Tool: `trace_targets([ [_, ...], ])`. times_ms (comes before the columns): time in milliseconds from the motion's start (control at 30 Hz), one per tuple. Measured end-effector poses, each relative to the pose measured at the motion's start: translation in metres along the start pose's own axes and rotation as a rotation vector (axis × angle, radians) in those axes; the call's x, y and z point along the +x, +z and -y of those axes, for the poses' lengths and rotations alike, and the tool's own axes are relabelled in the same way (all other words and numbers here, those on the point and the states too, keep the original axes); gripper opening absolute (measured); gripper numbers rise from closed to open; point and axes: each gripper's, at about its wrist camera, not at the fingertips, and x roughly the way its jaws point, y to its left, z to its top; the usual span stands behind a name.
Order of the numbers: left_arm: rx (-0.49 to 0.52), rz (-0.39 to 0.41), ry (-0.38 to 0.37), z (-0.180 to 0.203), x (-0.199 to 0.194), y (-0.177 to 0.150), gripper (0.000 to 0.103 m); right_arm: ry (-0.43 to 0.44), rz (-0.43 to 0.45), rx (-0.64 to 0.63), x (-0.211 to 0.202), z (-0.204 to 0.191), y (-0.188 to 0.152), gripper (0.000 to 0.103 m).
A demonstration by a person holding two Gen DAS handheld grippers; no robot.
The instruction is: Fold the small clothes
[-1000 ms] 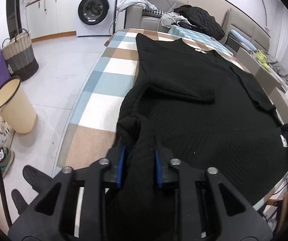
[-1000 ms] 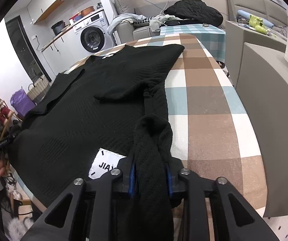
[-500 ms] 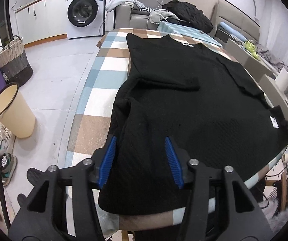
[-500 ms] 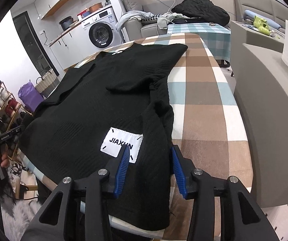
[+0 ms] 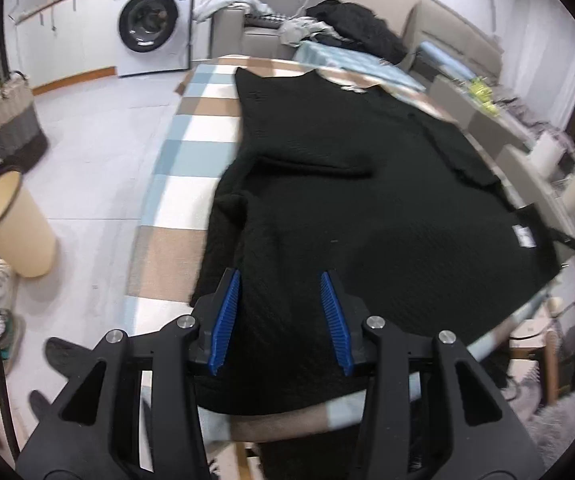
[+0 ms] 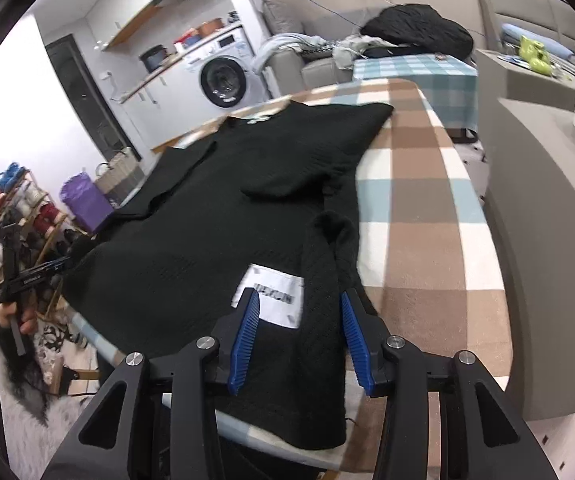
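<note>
- Black knit garment (image 5: 359, 208) lies spread flat on the checked tablecloth (image 5: 191, 160), near hem draped over the table's front edge.
- White label (image 6: 273, 300) sits face up near the hem on my right side; print too blurred to read. Second small white tag (image 6: 258, 119) at the far neckline.
- One sleeve is folded across the body — visible as a flat band at mid-garment in both wrist views.
- Left gripper (image 5: 281, 312): jaws apart, blue pads clear of the fabric; they opened within the last second and have just eased back in a little. Hem lies below the gap, nothing pinched.
- Right gripper (image 6: 299, 338): jaws apart as well, having opened earlier in the last second. A raised ridge of knit runs under the gap, not clamped.
- A hand (image 6: 11, 312) holds the left tool's handle at the far left of the right view.
- Around the table: washing machine (image 5: 153, 24) at the back wall, cream bin (image 5: 15, 224) and wicker basket (image 5: 11, 124) on the floor to the left, sofa (image 6: 327, 64) piled with clothes behind.
</note>
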Motion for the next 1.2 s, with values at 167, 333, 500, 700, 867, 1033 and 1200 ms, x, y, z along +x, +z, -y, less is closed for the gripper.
trace_targets([
  [167, -0.027, 0.0, -0.03, 0.003, 0.005, 0.002, 0.039, -0.004, -0.006, -0.023, 0.008, -0.004, 0.0, 0.044],
  [333, -0.07, -0.009, -0.03, -0.002, 0.016, 0.005, 0.039, 0.026, -0.015, 0.007, 0.023, 0.009, 0.004, 0.044],
  [500, -0.076, 0.014, 0.04, -0.003, 0.029, 0.01, 0.007, 0.053, -0.016, 0.063, 0.044, 0.02, 0.013, 0.02],
  [700, -0.151, 0.201, -0.011, -0.016, -0.007, 0.021, 0.003, -0.004, 0.131, 0.005, 0.022, 0.007, 0.026, 0.007],
  [867, -0.157, 0.301, 0.001, -0.02, -0.019, 0.052, 0.003, -0.018, 0.273, 0.024, 0.001, 0.0, 0.055, 0.007],
  [1033, -0.153, 0.279, 0.046, -0.023, 0.015, 0.089, 0.003, -0.071, 0.272, 0.069, 0.031, 0.002, 0.095, 0.007],
  [1200, -0.156, 0.195, 0.108, -0.029, 0.069, 0.102, 0.003, -0.148, 0.174, 0.133, 0.084, 0.017, 0.112, 0.008],
])
